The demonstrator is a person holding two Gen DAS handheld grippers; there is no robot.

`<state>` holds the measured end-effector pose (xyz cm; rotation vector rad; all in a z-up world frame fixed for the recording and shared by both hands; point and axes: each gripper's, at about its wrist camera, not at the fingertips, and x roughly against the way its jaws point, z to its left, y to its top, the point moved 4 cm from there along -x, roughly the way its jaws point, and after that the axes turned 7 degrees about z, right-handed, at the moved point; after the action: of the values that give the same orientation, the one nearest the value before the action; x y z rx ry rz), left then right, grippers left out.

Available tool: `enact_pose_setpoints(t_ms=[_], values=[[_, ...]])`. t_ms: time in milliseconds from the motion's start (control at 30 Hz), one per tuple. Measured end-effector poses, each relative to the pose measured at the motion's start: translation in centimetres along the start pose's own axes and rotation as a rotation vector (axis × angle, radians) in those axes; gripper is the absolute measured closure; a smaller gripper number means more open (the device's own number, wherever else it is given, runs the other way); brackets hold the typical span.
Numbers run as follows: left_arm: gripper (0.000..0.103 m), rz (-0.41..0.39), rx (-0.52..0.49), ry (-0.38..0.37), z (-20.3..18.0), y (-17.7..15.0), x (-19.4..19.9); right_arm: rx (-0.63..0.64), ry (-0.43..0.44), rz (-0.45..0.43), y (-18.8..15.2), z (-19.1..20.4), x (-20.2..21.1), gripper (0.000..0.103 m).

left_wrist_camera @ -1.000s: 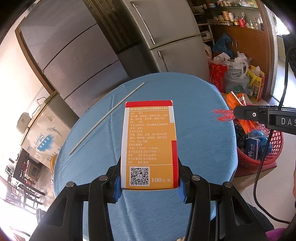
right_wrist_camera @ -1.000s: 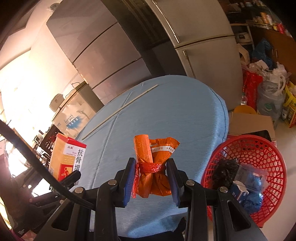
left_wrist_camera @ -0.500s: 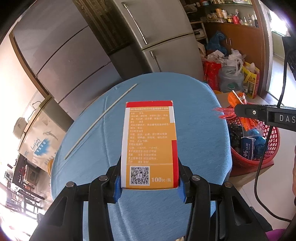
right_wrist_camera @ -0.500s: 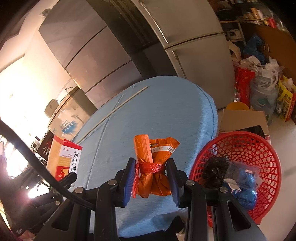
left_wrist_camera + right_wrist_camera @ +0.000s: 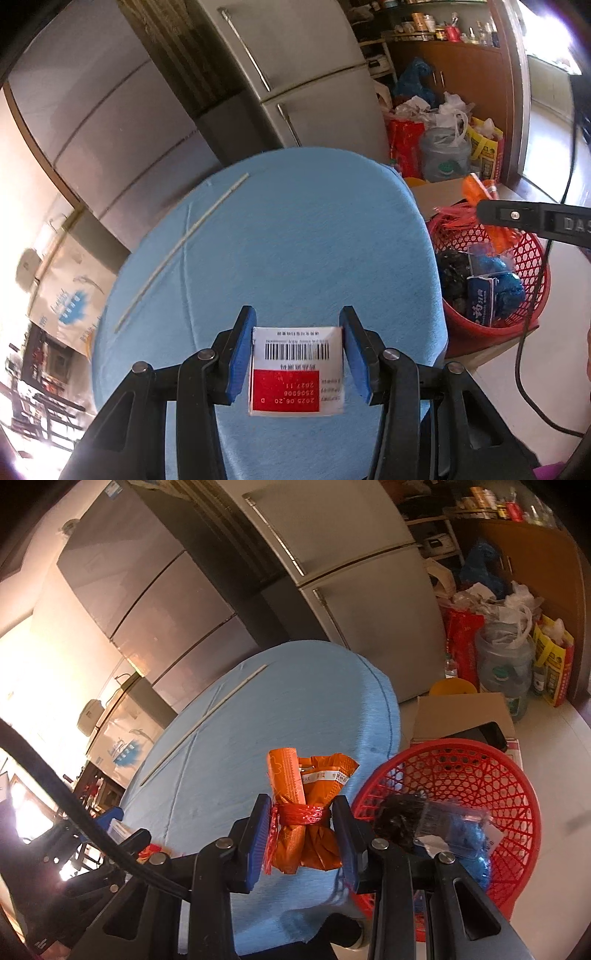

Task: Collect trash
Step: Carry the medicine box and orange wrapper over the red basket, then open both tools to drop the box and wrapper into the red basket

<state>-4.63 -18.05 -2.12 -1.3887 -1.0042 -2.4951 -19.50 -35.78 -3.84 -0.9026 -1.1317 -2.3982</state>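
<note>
My left gripper (image 5: 297,360) has an orange and red medicine box (image 5: 297,373) between its fingers; the box lies tipped over, its barcoded end flap facing the camera, above the blue round table (image 5: 295,229). The pads stand close beside the box with thin gaps showing. My right gripper (image 5: 301,843) is shut on an orange wrapper bundle (image 5: 306,805) tied with red string, held over the table's right edge beside the red basket (image 5: 480,760). The right gripper also shows in the left wrist view (image 5: 532,221), above the basket (image 5: 524,317).
A thin white stick (image 5: 181,247) lies on the table's far left. The basket holds black and blue wrappers (image 5: 436,819). A cardboard box (image 5: 461,712), bags and a water jug (image 5: 506,657) stand on the floor behind it. Refrigerators (image 5: 295,74) line the back.
The medicine box has tipped from upright to lying back between the left fingers, which look slightly wider apart. The right gripper with the orange bundle has moved nearer the basket.
</note>
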Motion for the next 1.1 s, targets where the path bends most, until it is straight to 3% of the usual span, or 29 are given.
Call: enact_pose_setpoints(t_ms=[200, 600, 800, 1100], values=[[0.055, 0.037, 0.043, -0.031, -0.1, 0.2, -1.5, -0.026, -0.015, -0.006, 0.0, -1.6, 0.4, 0.066], [0.055, 0.017, 0.108, -0.238, -0.8, 2.0, -1.5, -0.089, -0.04, -0.038, 0.4, -4.6, 1.6, 0.066], [0.055, -0.005, 0.057, -0.337, -4.4, 4.5, -0.9, -0.141, -0.062, -0.07, 0.7, -7.2, 3.0, 0.066], [0.055, -0.069, -0.077, -0.43, -11.4, 7.9, 0.6, -0.259, -0.075, -0.094, 0.7, -12.2, 4.9, 0.066]])
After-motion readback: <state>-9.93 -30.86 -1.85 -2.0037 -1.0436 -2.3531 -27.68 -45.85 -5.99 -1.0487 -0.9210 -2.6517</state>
